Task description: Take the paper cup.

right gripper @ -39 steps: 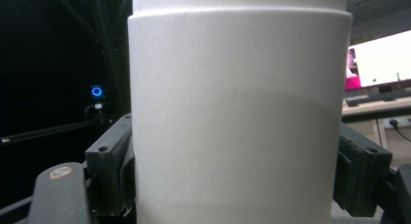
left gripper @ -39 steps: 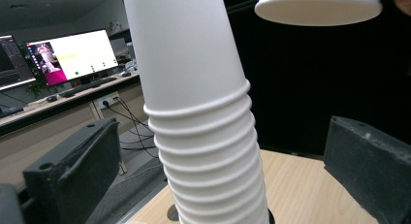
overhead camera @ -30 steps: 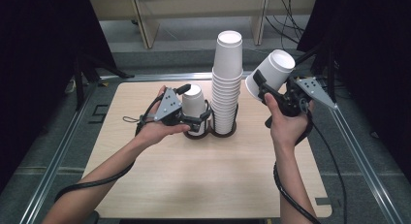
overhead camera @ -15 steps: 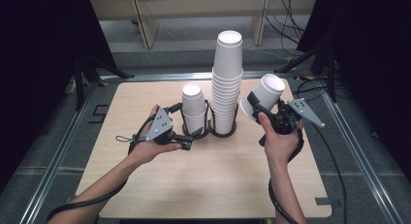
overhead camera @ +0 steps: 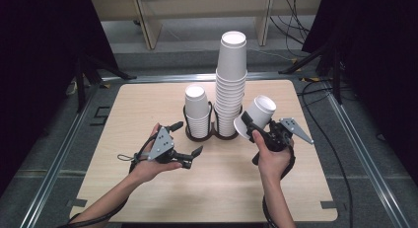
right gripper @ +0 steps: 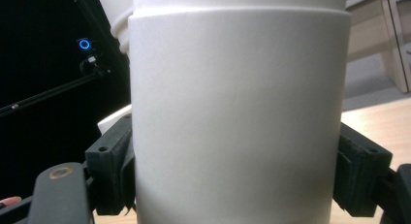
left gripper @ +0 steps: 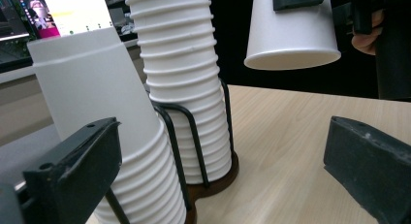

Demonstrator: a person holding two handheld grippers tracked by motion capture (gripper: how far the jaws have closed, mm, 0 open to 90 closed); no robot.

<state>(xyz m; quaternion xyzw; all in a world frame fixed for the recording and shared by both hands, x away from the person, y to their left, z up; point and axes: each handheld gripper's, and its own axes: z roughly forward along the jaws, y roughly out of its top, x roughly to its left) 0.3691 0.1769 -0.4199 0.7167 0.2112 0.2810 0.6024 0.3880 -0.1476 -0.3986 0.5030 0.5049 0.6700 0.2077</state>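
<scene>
A dark wire holder [overhead camera: 212,133] at mid-table carries a tall stack of white paper cups [overhead camera: 230,85] and a short stack [overhead camera: 196,111]. My right gripper [overhead camera: 253,123] is shut on a single white cup [overhead camera: 258,114], held tilted with its base up, just right of the tall stack. In the right gripper view the pads [right gripper: 112,169] press both sides of that cup [right gripper: 237,112]. My left gripper [overhead camera: 188,138] is open and empty, in front of the short stack. Its view shows the short stack [left gripper: 111,136], the tall stack [left gripper: 184,78] and the held cup [left gripper: 291,35].
The wooden table [overhead camera: 148,104] has bare room on its left and front. A metal frame [overhead camera: 360,149] runs around it. Cables [overhead camera: 315,90] lie on the floor at the right, and a pale shelf unit [overhead camera: 148,20] stands behind.
Both hands have come down toward the table. The left gripper drew back from the short stack toward the front. The right gripper brought its cup down and left, close to the tall stack.
</scene>
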